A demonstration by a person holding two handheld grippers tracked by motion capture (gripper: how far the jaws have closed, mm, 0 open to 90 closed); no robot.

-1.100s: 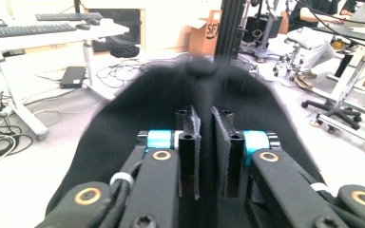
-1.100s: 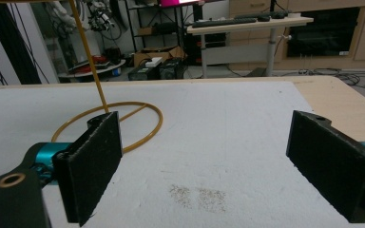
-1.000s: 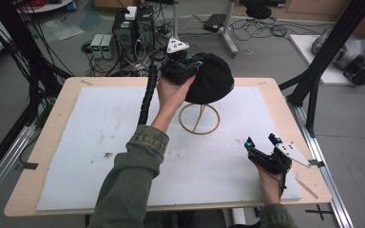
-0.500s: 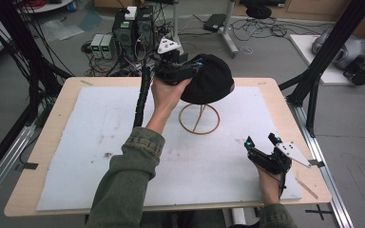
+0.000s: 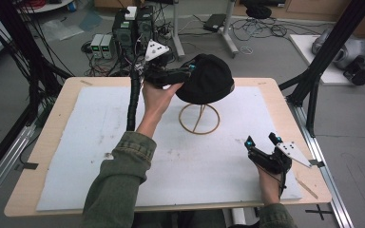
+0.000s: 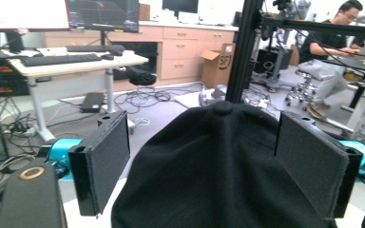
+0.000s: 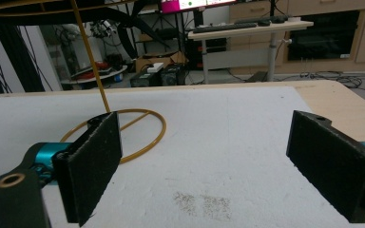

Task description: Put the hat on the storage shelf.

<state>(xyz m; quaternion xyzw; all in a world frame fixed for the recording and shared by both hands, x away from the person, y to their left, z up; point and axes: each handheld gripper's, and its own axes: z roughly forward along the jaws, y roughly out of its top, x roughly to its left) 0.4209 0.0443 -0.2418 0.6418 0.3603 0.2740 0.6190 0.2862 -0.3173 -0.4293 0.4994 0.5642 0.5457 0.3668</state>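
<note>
Cables, equipment boxes and desks with monitors crowded the room behind the wooden counter, whose top was covered by a white mat. Toward the far middle of that mat stood a yellow wire stand, its ring base flat on the mat and its thin stem rising from it. On top of the stand sat a black cap, draped over the upper ring and hanging clear above the base. The left claw was held level at the cap's left side, with the person's left hand wrapped under its body and the green sleeve stretching back toward the near edge of the counter. Its jaws had just been opening, and in the left gripper view they stood wide apart on either side of the cap, the pads clear of the fabric on the left and just beside it on the right, so nothing was clamped. The right claw rested low near the right front of the stand, well apart from it, with the person's right hand behind it. Its jaws also stood open with only bare mat between them, and the stand's ring base lay just beyond its left pad.
</note>
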